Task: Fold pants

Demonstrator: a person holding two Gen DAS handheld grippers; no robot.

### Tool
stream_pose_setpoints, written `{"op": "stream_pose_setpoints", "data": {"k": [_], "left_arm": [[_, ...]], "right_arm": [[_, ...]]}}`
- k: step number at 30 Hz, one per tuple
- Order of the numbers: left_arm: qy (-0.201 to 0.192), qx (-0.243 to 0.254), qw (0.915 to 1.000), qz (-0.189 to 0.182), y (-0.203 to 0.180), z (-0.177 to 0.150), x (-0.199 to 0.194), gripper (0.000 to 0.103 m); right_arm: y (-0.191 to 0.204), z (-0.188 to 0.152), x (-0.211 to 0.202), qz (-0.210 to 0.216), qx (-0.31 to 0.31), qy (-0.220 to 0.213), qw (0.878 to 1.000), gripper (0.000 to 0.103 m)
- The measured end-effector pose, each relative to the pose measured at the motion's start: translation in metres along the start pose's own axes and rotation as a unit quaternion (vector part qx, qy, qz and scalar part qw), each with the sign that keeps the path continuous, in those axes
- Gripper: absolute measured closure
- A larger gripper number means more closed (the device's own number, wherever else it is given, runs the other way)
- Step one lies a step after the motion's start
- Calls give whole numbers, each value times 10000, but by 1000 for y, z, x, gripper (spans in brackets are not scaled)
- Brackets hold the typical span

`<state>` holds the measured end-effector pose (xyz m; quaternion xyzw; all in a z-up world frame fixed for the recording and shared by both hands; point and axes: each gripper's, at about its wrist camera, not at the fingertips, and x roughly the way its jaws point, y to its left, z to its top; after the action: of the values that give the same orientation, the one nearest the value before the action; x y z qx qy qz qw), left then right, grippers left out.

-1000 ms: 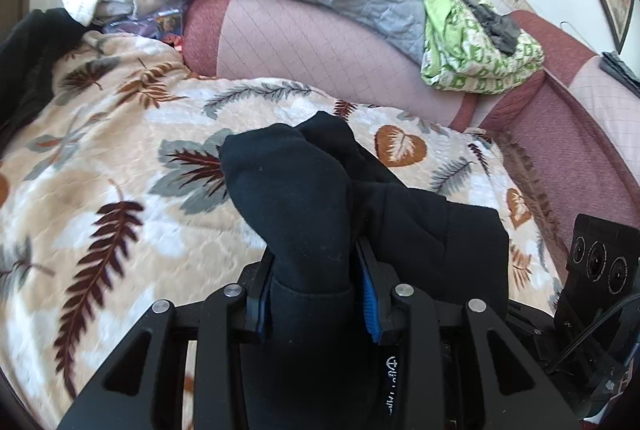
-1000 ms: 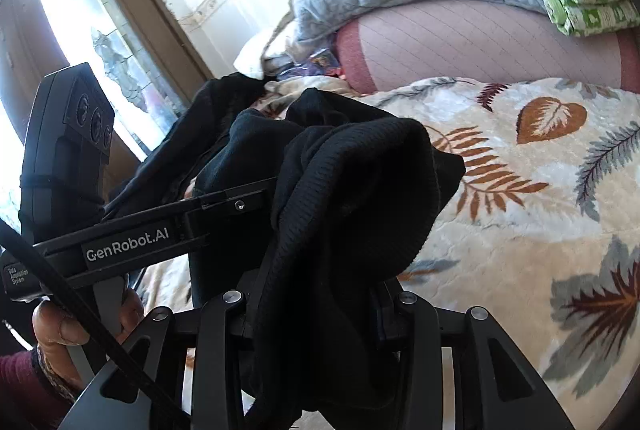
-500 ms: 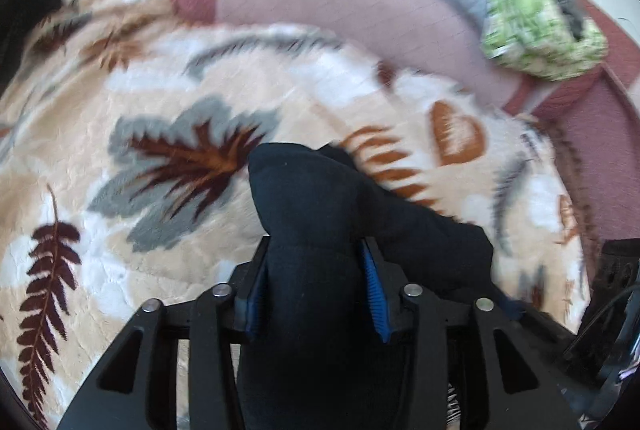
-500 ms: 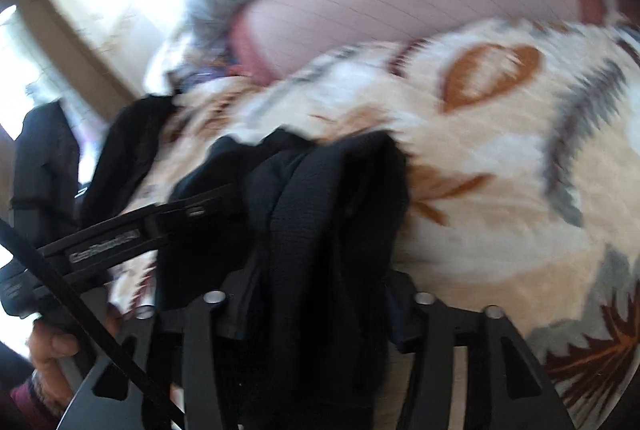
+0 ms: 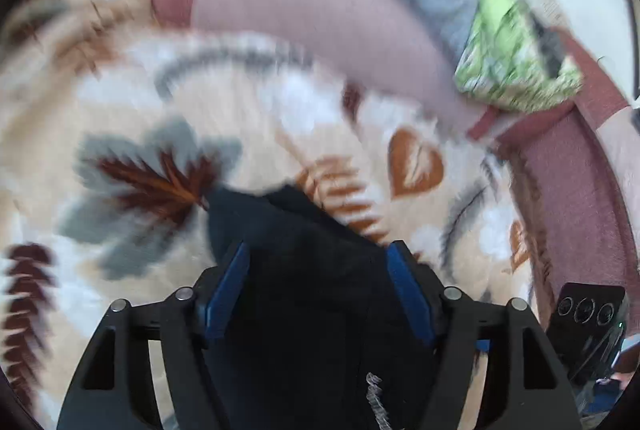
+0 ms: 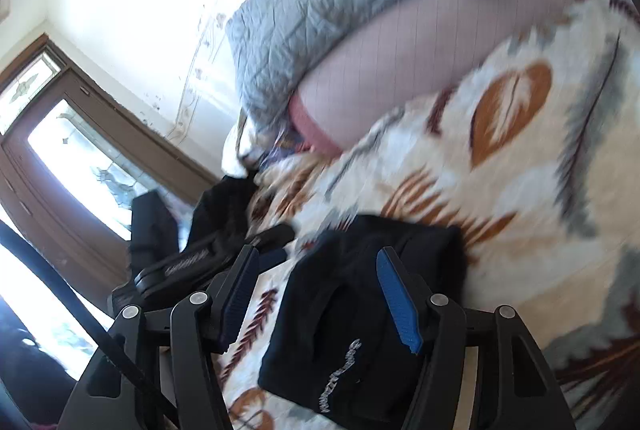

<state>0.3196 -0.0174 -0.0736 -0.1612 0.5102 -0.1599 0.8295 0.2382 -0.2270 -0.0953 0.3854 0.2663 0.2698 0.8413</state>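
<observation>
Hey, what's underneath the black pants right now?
The black pants lie on a leaf-patterned blanket, which shows all around them. The part of the blanket directly beneath is covered, so anything else under the pants cannot be seen.

The right gripper (image 6: 316, 270) has just been opening, its blue-padded jaws spread. Between them, folded black fabric pants (image 6: 360, 318) lie on the leaf-patterned cream blanket (image 6: 520, 190).

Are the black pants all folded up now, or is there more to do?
Nearly. The black pants already lie in a folded bundle on the leaf-print blanket. Both the left gripper and the right gripper have just been opening, letting the cloth go. What's left: pulling both grippers away, and maybe smoothing the bundle.
</observation>
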Motion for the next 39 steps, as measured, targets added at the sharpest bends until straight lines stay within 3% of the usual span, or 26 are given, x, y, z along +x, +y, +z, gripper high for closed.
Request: {"op": "stream_pose_setpoints", "data": {"k": [1, 3, 6, 8, 11, 14, 21, 26, 32, 35, 39], "left_arm": [[84, -33, 9997, 218, 4, 0, 12, 33], [214, -144, 9991, 349, 13, -2, 28, 37], [-137, -195, 9997, 95, 11, -8, -7, 37], [-359, 46, 9988, 344, 6, -23, -41, 37], [-663, 429, 9929, 890, 1, -65, -94, 32], [-739, 448, 9890, 1204, 5, -113, -127, 25], [-475, -126, 9901, 1315, 22, -208, -149, 21], [-526, -196, 9887, 1390, 12, -252, -162, 22], [-866, 121, 9844, 1528, -17, -283, -178, 21], [-950, 278, 9820, 1608, -27, -288, -183, 21], [-1049, 359, 9794, 1688, -33, -293, -192, 21]], "right_arm": [[-7, -3, 11, -102, 106, 216, 9997, 28], [-29, -11, 36, -839, 261, 717, 9935, 34], [-32, -12, 35, -802, 409, 560, 9944, 34], [-16, -7, 29, -830, 61, 423, 9956, 32], [1, -10, 20, -1151, -309, 256, 9925, 29], [10, -22, 9, -1277, -507, 292, 9901, 29], [54, -67, -18, -1524, -898, 251, 9839, 29], [68, -124, -49, -1667, -927, 291, 9812, 26], [65, -191, -85, -2172, -1006, 359, 9703, 26], [62, -203, -92, -2515, -1108, 388, 9607, 26], [58, -203, -103, -2632, -1063, 234, 9586, 25]]}}
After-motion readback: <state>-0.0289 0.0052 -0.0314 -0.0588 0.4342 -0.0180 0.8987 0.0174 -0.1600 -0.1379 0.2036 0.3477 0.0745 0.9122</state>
